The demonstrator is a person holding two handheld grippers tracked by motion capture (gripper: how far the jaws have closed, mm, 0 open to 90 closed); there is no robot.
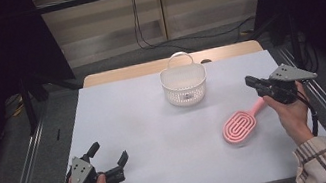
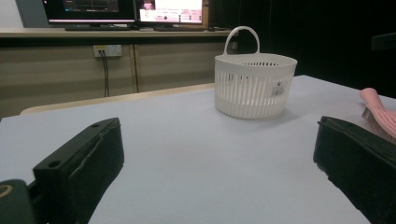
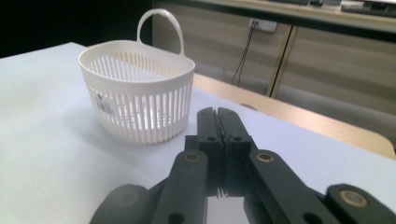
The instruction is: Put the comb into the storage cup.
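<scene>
Counter point(image 1: 146, 125): white basket point(image 1: 184, 85) upright at the far middle, pink brush point(image 1: 241, 127) lying flat near the right tongs point(image 1: 249, 81), apart from them. Likely step: the brush goes into the basket; best gripped by its handle. Right tongs pressed together, empty; left tongs point(image 1: 109, 153) spread wide (high view is coarse). The right gripper view shows the basket's label point(image 3: 106, 106).

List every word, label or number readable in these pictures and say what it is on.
Nothing can be read.
Sticker on the basket: printed, too small and blurred to read.
Monitors behind the table: screens lit, contents too blurred to read.
</scene>
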